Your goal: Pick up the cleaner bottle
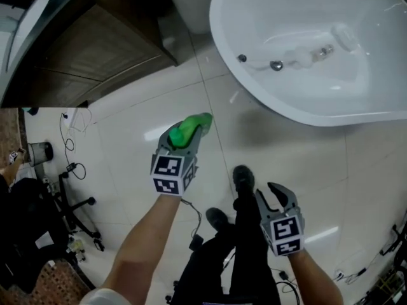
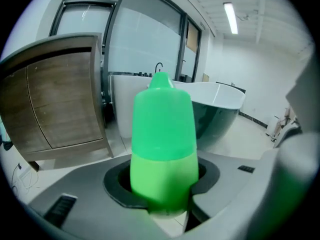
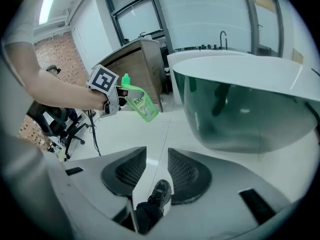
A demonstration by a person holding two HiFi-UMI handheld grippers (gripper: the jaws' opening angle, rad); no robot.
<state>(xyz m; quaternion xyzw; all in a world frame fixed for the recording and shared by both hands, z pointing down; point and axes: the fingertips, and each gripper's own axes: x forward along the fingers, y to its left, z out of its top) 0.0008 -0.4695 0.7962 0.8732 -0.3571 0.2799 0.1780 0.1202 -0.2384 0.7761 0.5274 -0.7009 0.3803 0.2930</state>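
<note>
My left gripper pinches the green bottle. The bathtub is beyond it and the cabinet to its left. My right gripper has its jaws spread, with my shoe below the gap.

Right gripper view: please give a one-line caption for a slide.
Right gripper open and empty; left gripper holds the green cleaner bottle aloft near the white bathtub.

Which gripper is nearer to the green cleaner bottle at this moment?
Left. The left gripper is shut on the cleaner bottle, holding it off the floor. The right gripper is apart from it, off to the bottle's right in the head view, jaws open and empty.
</note>
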